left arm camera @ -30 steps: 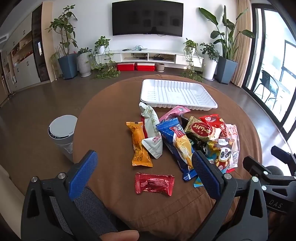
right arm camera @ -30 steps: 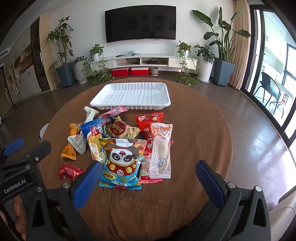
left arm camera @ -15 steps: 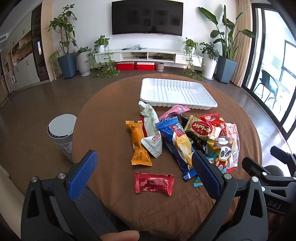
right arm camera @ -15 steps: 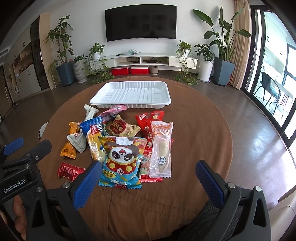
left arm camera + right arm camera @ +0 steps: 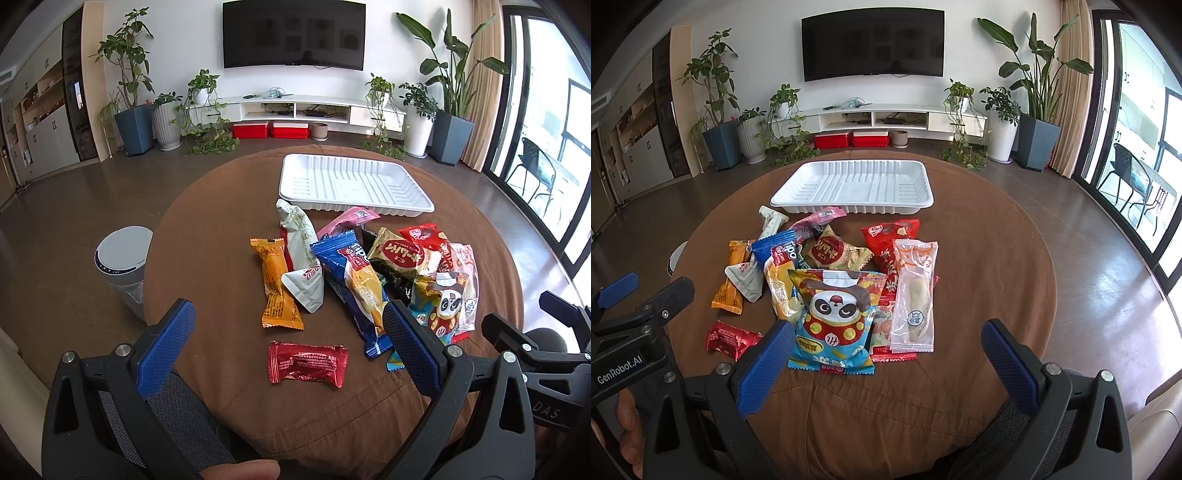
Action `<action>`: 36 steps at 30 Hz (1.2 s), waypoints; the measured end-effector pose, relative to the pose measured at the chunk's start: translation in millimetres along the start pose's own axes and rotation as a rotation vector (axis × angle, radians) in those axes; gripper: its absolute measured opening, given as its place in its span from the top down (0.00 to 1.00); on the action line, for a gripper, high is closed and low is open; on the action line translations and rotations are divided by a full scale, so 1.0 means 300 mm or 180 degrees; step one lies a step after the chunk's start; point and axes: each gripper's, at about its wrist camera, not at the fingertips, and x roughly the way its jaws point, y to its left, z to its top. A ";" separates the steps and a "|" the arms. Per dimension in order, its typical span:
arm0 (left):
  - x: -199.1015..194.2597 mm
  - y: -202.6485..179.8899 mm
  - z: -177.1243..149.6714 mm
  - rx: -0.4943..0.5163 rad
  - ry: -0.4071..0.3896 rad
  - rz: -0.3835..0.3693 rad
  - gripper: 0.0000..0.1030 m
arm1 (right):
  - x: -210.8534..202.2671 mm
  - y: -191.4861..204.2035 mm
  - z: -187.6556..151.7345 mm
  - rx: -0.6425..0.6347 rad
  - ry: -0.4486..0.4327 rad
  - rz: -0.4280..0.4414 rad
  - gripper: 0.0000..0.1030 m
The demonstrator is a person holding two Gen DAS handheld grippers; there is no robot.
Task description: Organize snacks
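Note:
A pile of snack packets lies on a round brown table (image 5: 221, 229). A white ribbed tray (image 5: 351, 182) stands empty behind the pile; it also shows in the right wrist view (image 5: 857, 184). A red packet (image 5: 307, 363) lies alone nearest my left gripper (image 5: 291, 343), which is open and empty above the table's near edge. An orange packet (image 5: 277, 284) lies beyond it. My right gripper (image 5: 882, 365) is open and empty, just short of a panda packet (image 5: 834, 317) and a clear packet (image 5: 916, 291).
A white round bin (image 5: 123, 262) stands on the floor left of the table. Potted plants, a low TV shelf and a wall TV line the far wall. Glass doors are at the right.
Both grippers have crept slightly forward toward the pile. Nothing on the table has moved.

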 end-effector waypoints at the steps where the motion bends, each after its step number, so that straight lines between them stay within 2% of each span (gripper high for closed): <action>1: 0.000 0.000 0.000 0.0000 0.0000 0.0000 0.00 | 0.000 0.000 -0.001 0.0000 0.0001 0.0001 0.00; 36: 0.020 -0.001 -0.035 -0.0004 0.0042 0.0009 0.00 | 0.006 0.005 -0.005 -0.0006 0.0020 -0.0004 0.00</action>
